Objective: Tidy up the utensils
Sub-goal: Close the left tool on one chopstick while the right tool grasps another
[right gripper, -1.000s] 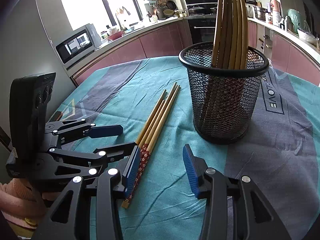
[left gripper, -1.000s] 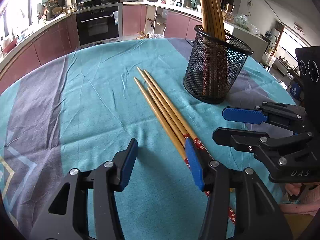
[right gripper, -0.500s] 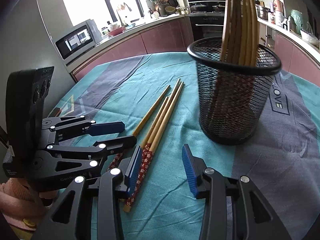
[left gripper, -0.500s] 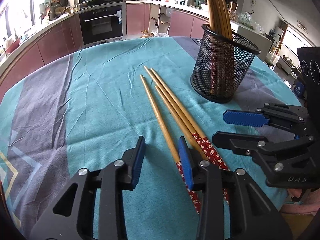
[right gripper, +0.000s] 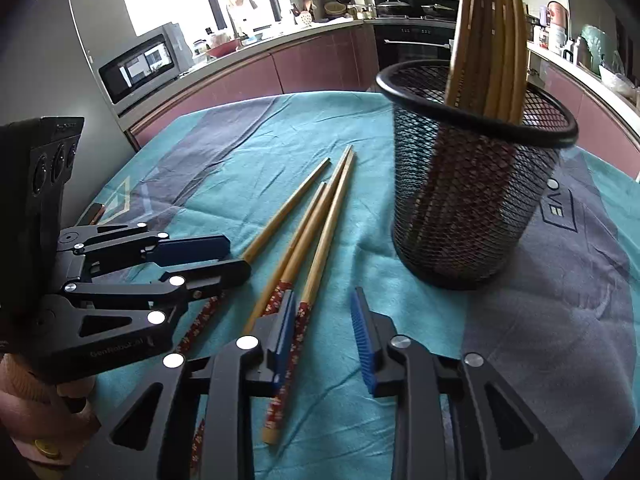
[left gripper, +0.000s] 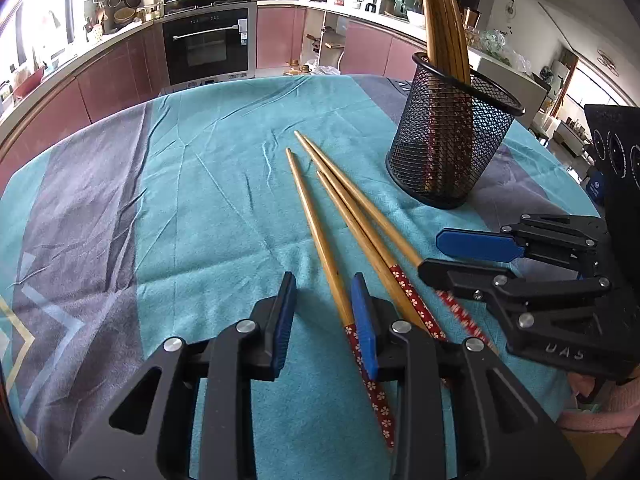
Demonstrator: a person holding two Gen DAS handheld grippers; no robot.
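Note:
Three wooden chopsticks with red flowered ends lie side by side on the teal cloth. A black mesh holder stands beyond them with several chopsticks upright in it. My left gripper is closing around the leftmost chopstick, which lies between its jaws beside the right pad; the left pad is clear of it. My right gripper is closing too, with the rightmost chopstick between its jaws beside the left pad and a gap to the other pad.
The teal and grey tablecloth covers a round table. Kitchen cabinets with an oven and a microwave run behind it. A hand in a pink sleeve holds the left gripper.
Both pairs of jaws have narrowed. The left gripper has shifted so that the leftmost chopstick now lies between its jaws. The chopsticks on the cloth have spread slightly apart.

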